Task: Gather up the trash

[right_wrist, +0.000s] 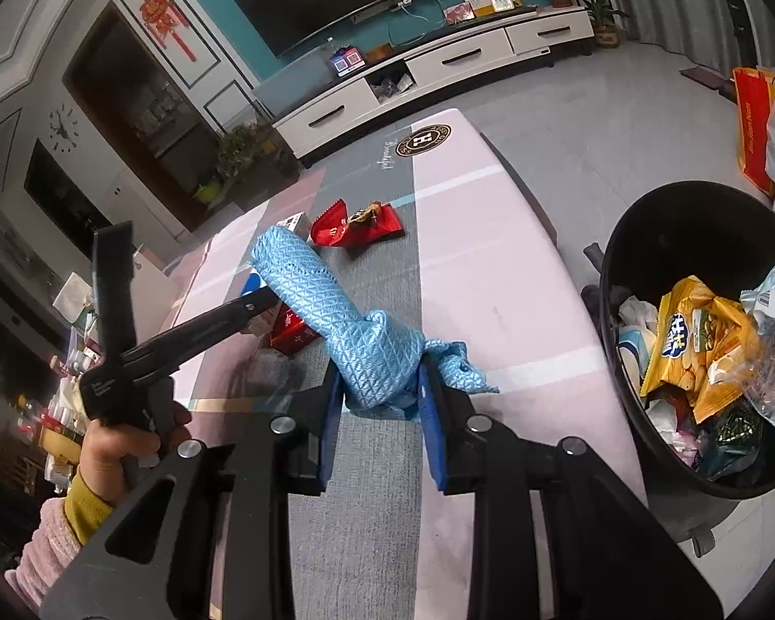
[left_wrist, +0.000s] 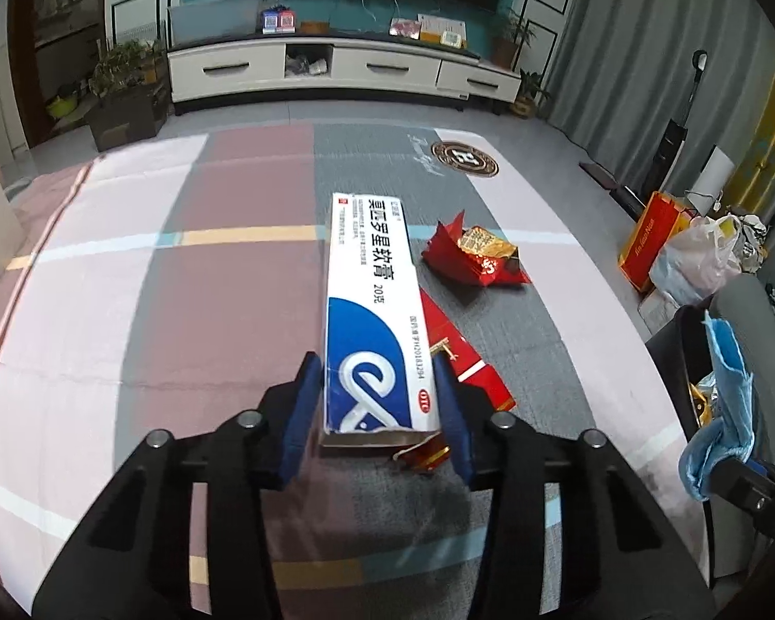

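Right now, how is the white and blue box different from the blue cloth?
The box is stiff, long and printed with writing; the cloth is soft, crumpled and quilted. The box sits between the left gripper's fingers, its far end pointing up and away; the cloth droops from the right gripper. Both are partly blue and gripped over the table.

My way along the table (left_wrist: 129,268) is open leftward; the red wrapper (left_wrist: 478,256) and bin (right_wrist: 615,258) crowd the right.
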`<state>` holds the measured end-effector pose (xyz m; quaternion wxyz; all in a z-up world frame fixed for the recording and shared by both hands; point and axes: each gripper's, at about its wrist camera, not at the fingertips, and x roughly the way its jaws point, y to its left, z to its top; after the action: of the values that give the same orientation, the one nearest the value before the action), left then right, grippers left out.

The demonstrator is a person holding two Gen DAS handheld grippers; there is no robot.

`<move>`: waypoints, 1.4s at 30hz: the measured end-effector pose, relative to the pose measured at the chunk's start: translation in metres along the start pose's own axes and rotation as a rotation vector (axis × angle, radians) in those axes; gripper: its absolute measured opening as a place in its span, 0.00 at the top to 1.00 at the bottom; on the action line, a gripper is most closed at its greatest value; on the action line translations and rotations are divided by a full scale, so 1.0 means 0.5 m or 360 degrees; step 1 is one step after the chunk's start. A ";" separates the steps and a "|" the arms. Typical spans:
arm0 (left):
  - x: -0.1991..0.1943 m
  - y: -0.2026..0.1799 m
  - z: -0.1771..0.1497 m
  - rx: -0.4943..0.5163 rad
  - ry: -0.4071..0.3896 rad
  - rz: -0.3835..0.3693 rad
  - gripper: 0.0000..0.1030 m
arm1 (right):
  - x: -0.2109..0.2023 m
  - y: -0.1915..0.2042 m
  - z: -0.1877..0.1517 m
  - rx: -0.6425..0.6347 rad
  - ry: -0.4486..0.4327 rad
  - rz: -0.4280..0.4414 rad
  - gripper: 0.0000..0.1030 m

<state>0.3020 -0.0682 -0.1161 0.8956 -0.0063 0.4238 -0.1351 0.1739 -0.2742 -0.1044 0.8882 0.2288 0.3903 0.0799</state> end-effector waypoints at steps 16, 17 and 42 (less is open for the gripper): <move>-0.200 -0.036 -0.086 0.0087 -0.0177 -0.0202 0.59 | -0.024 -0.003 -0.006 -0.0011 -0.0041 -0.0014 0.72; -0.212 -0.040 -0.093 0.0096 -0.0183 -0.0211 0.59 | -0.028 -0.004 -0.007 -0.0012 -0.0044 -0.0012 0.72; -0.262 -0.258 -0.129 0.0344 -0.0147 -0.0349 0.59 | -0.153 -0.093 -0.021 0.0033 -0.0231 -0.0185 0.72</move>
<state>0.1432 -0.1534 -0.0423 0.8894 0.0376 0.3620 -0.2765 0.1125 -0.3360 -0.0821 0.9149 0.2202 0.3384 0.0073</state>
